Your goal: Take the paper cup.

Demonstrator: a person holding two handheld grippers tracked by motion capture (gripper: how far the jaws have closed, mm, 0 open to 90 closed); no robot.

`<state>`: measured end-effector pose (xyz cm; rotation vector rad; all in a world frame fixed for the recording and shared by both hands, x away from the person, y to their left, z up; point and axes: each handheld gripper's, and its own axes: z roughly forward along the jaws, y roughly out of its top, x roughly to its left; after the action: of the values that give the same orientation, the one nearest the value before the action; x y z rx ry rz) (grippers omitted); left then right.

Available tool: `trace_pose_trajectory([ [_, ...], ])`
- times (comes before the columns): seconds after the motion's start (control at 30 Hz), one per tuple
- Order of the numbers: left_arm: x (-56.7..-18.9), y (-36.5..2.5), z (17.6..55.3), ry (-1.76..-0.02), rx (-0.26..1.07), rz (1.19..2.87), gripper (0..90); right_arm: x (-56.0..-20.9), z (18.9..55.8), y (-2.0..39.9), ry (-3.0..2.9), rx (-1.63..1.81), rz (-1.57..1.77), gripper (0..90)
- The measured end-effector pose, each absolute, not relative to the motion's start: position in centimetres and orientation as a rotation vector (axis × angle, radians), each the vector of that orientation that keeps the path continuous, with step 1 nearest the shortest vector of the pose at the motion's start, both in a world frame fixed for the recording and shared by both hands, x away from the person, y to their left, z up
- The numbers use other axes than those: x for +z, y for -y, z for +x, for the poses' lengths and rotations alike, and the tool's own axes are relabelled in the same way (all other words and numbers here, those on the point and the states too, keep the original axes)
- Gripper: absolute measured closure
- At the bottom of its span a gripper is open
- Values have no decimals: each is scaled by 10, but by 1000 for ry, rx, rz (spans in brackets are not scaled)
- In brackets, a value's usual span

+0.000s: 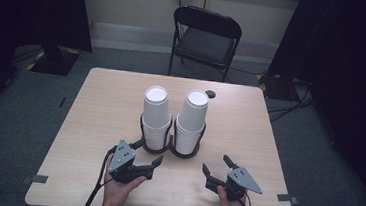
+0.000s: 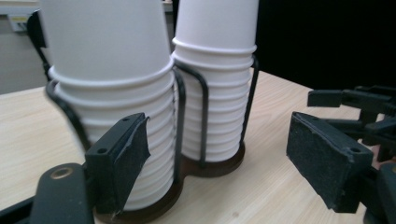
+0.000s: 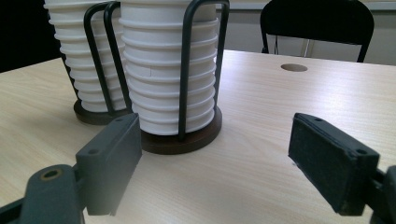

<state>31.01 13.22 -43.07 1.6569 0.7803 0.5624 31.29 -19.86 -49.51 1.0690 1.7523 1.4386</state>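
Two tall stacks of white paper cups stand upside down in a black wire double holder (image 1: 186, 155) at the middle of the wooden table (image 1: 105, 106): a left stack (image 1: 155, 118) and a right stack (image 1: 191, 119). My left gripper (image 1: 147, 152) is open just in front of the left stack's base; in the left gripper view that stack (image 2: 112, 70) rises close behind its jaws (image 2: 219, 154), with nothing between the pads. My right gripper (image 1: 215, 165) is open, a little in front and to the right of the holder. Its own view has the right stack (image 3: 163, 70) ahead of its empty jaws (image 3: 215, 158).
A black folding chair (image 1: 207, 37) stands beyond the table's far edge. A small round hole (image 1: 211, 94) lies in the tabletop behind the right stack. Bare wood spreads to both sides of the holder. Dark curtains flank the room.
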Motion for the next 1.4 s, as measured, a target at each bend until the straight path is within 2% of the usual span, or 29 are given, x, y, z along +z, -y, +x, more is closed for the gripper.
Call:
trace_pose_trajectory([
  [0.47,-413,-115,323,-713,528,1695,248,-495,313,199,-1755,1442,1071,167],
  [1.03,-390,-99,334,-657,502,1717,229,-495,314,198,-1758,1437,1074,168],
  [1.4,-371,-86,345,-616,569,1726,228,-495,314,198,-1765,1436,1074,168],
])
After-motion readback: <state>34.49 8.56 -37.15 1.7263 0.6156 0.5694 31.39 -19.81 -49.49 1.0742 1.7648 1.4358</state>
